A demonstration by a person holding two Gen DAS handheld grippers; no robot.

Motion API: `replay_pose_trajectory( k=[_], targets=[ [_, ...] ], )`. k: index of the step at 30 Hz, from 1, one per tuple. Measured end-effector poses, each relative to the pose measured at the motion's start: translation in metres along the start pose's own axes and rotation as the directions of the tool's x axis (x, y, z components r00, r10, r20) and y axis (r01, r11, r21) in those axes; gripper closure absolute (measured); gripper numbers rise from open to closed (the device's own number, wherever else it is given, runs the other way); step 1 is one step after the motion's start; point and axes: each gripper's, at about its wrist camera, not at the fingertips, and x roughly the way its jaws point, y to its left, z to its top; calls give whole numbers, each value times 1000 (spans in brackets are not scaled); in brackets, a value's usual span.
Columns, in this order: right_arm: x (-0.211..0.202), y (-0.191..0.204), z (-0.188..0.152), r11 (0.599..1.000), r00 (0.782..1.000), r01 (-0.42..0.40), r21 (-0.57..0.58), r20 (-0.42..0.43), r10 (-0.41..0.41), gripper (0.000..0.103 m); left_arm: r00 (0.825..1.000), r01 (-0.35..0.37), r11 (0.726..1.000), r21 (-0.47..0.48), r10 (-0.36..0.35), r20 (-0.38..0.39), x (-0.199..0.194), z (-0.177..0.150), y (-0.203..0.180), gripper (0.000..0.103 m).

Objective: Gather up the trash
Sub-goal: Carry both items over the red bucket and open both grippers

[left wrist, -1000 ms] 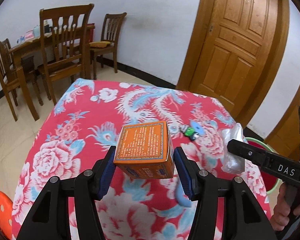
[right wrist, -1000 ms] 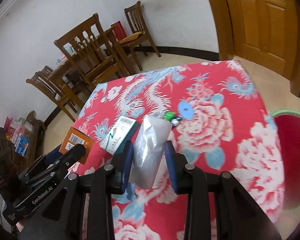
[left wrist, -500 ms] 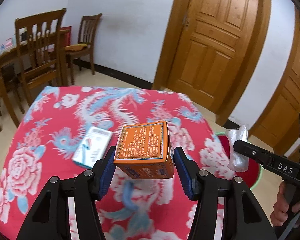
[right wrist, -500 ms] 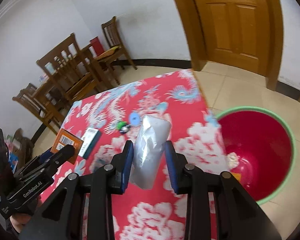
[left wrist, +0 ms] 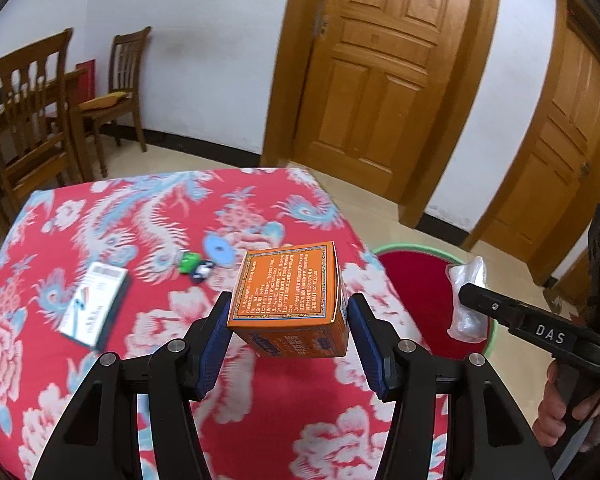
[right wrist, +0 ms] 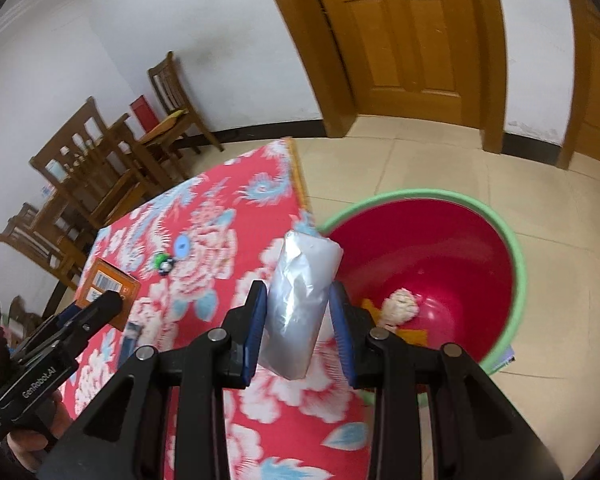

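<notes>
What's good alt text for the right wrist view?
The right gripper grips a clear plastic bag at the edge of a red floral table, beside a red bin holding some trash. At far left, the left gripper holds an orange box.

The left tool [left wrist: 288, 334] was held up in the air, its two blue pads squeezed tight on both sides of something. The right tool [right wrist: 299, 326] was up too, pads pressed in, with a hand [left wrist: 568, 412] around its handle.
</notes>
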Motion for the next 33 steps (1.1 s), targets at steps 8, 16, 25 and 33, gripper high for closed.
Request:
replay_pose_trajectory(
  k=[8, 16, 25, 33],
  targets=[
    [7, -41, -6, 997, 998, 56, 59, -24, -55, 68, 999, 30, 998, 50, -29, -31, 21, 0, -29, 44],
    [19, -73, -9, 990, 995, 90, 113, -51, -84, 65, 997, 51, 995, 87, -45, -67, 42, -1, -53, 44],
    [21, -99, -10, 980, 994, 104, 168, -61, -95, 65, 993, 79, 988, 133, -66, -100, 63, -3, -81, 44],
    [14, -116, -10, 974, 994, 109, 199, -40, -103, 65, 987, 125, 977, 173, -106, -118, 79, -4, -106, 44]
  ],
)
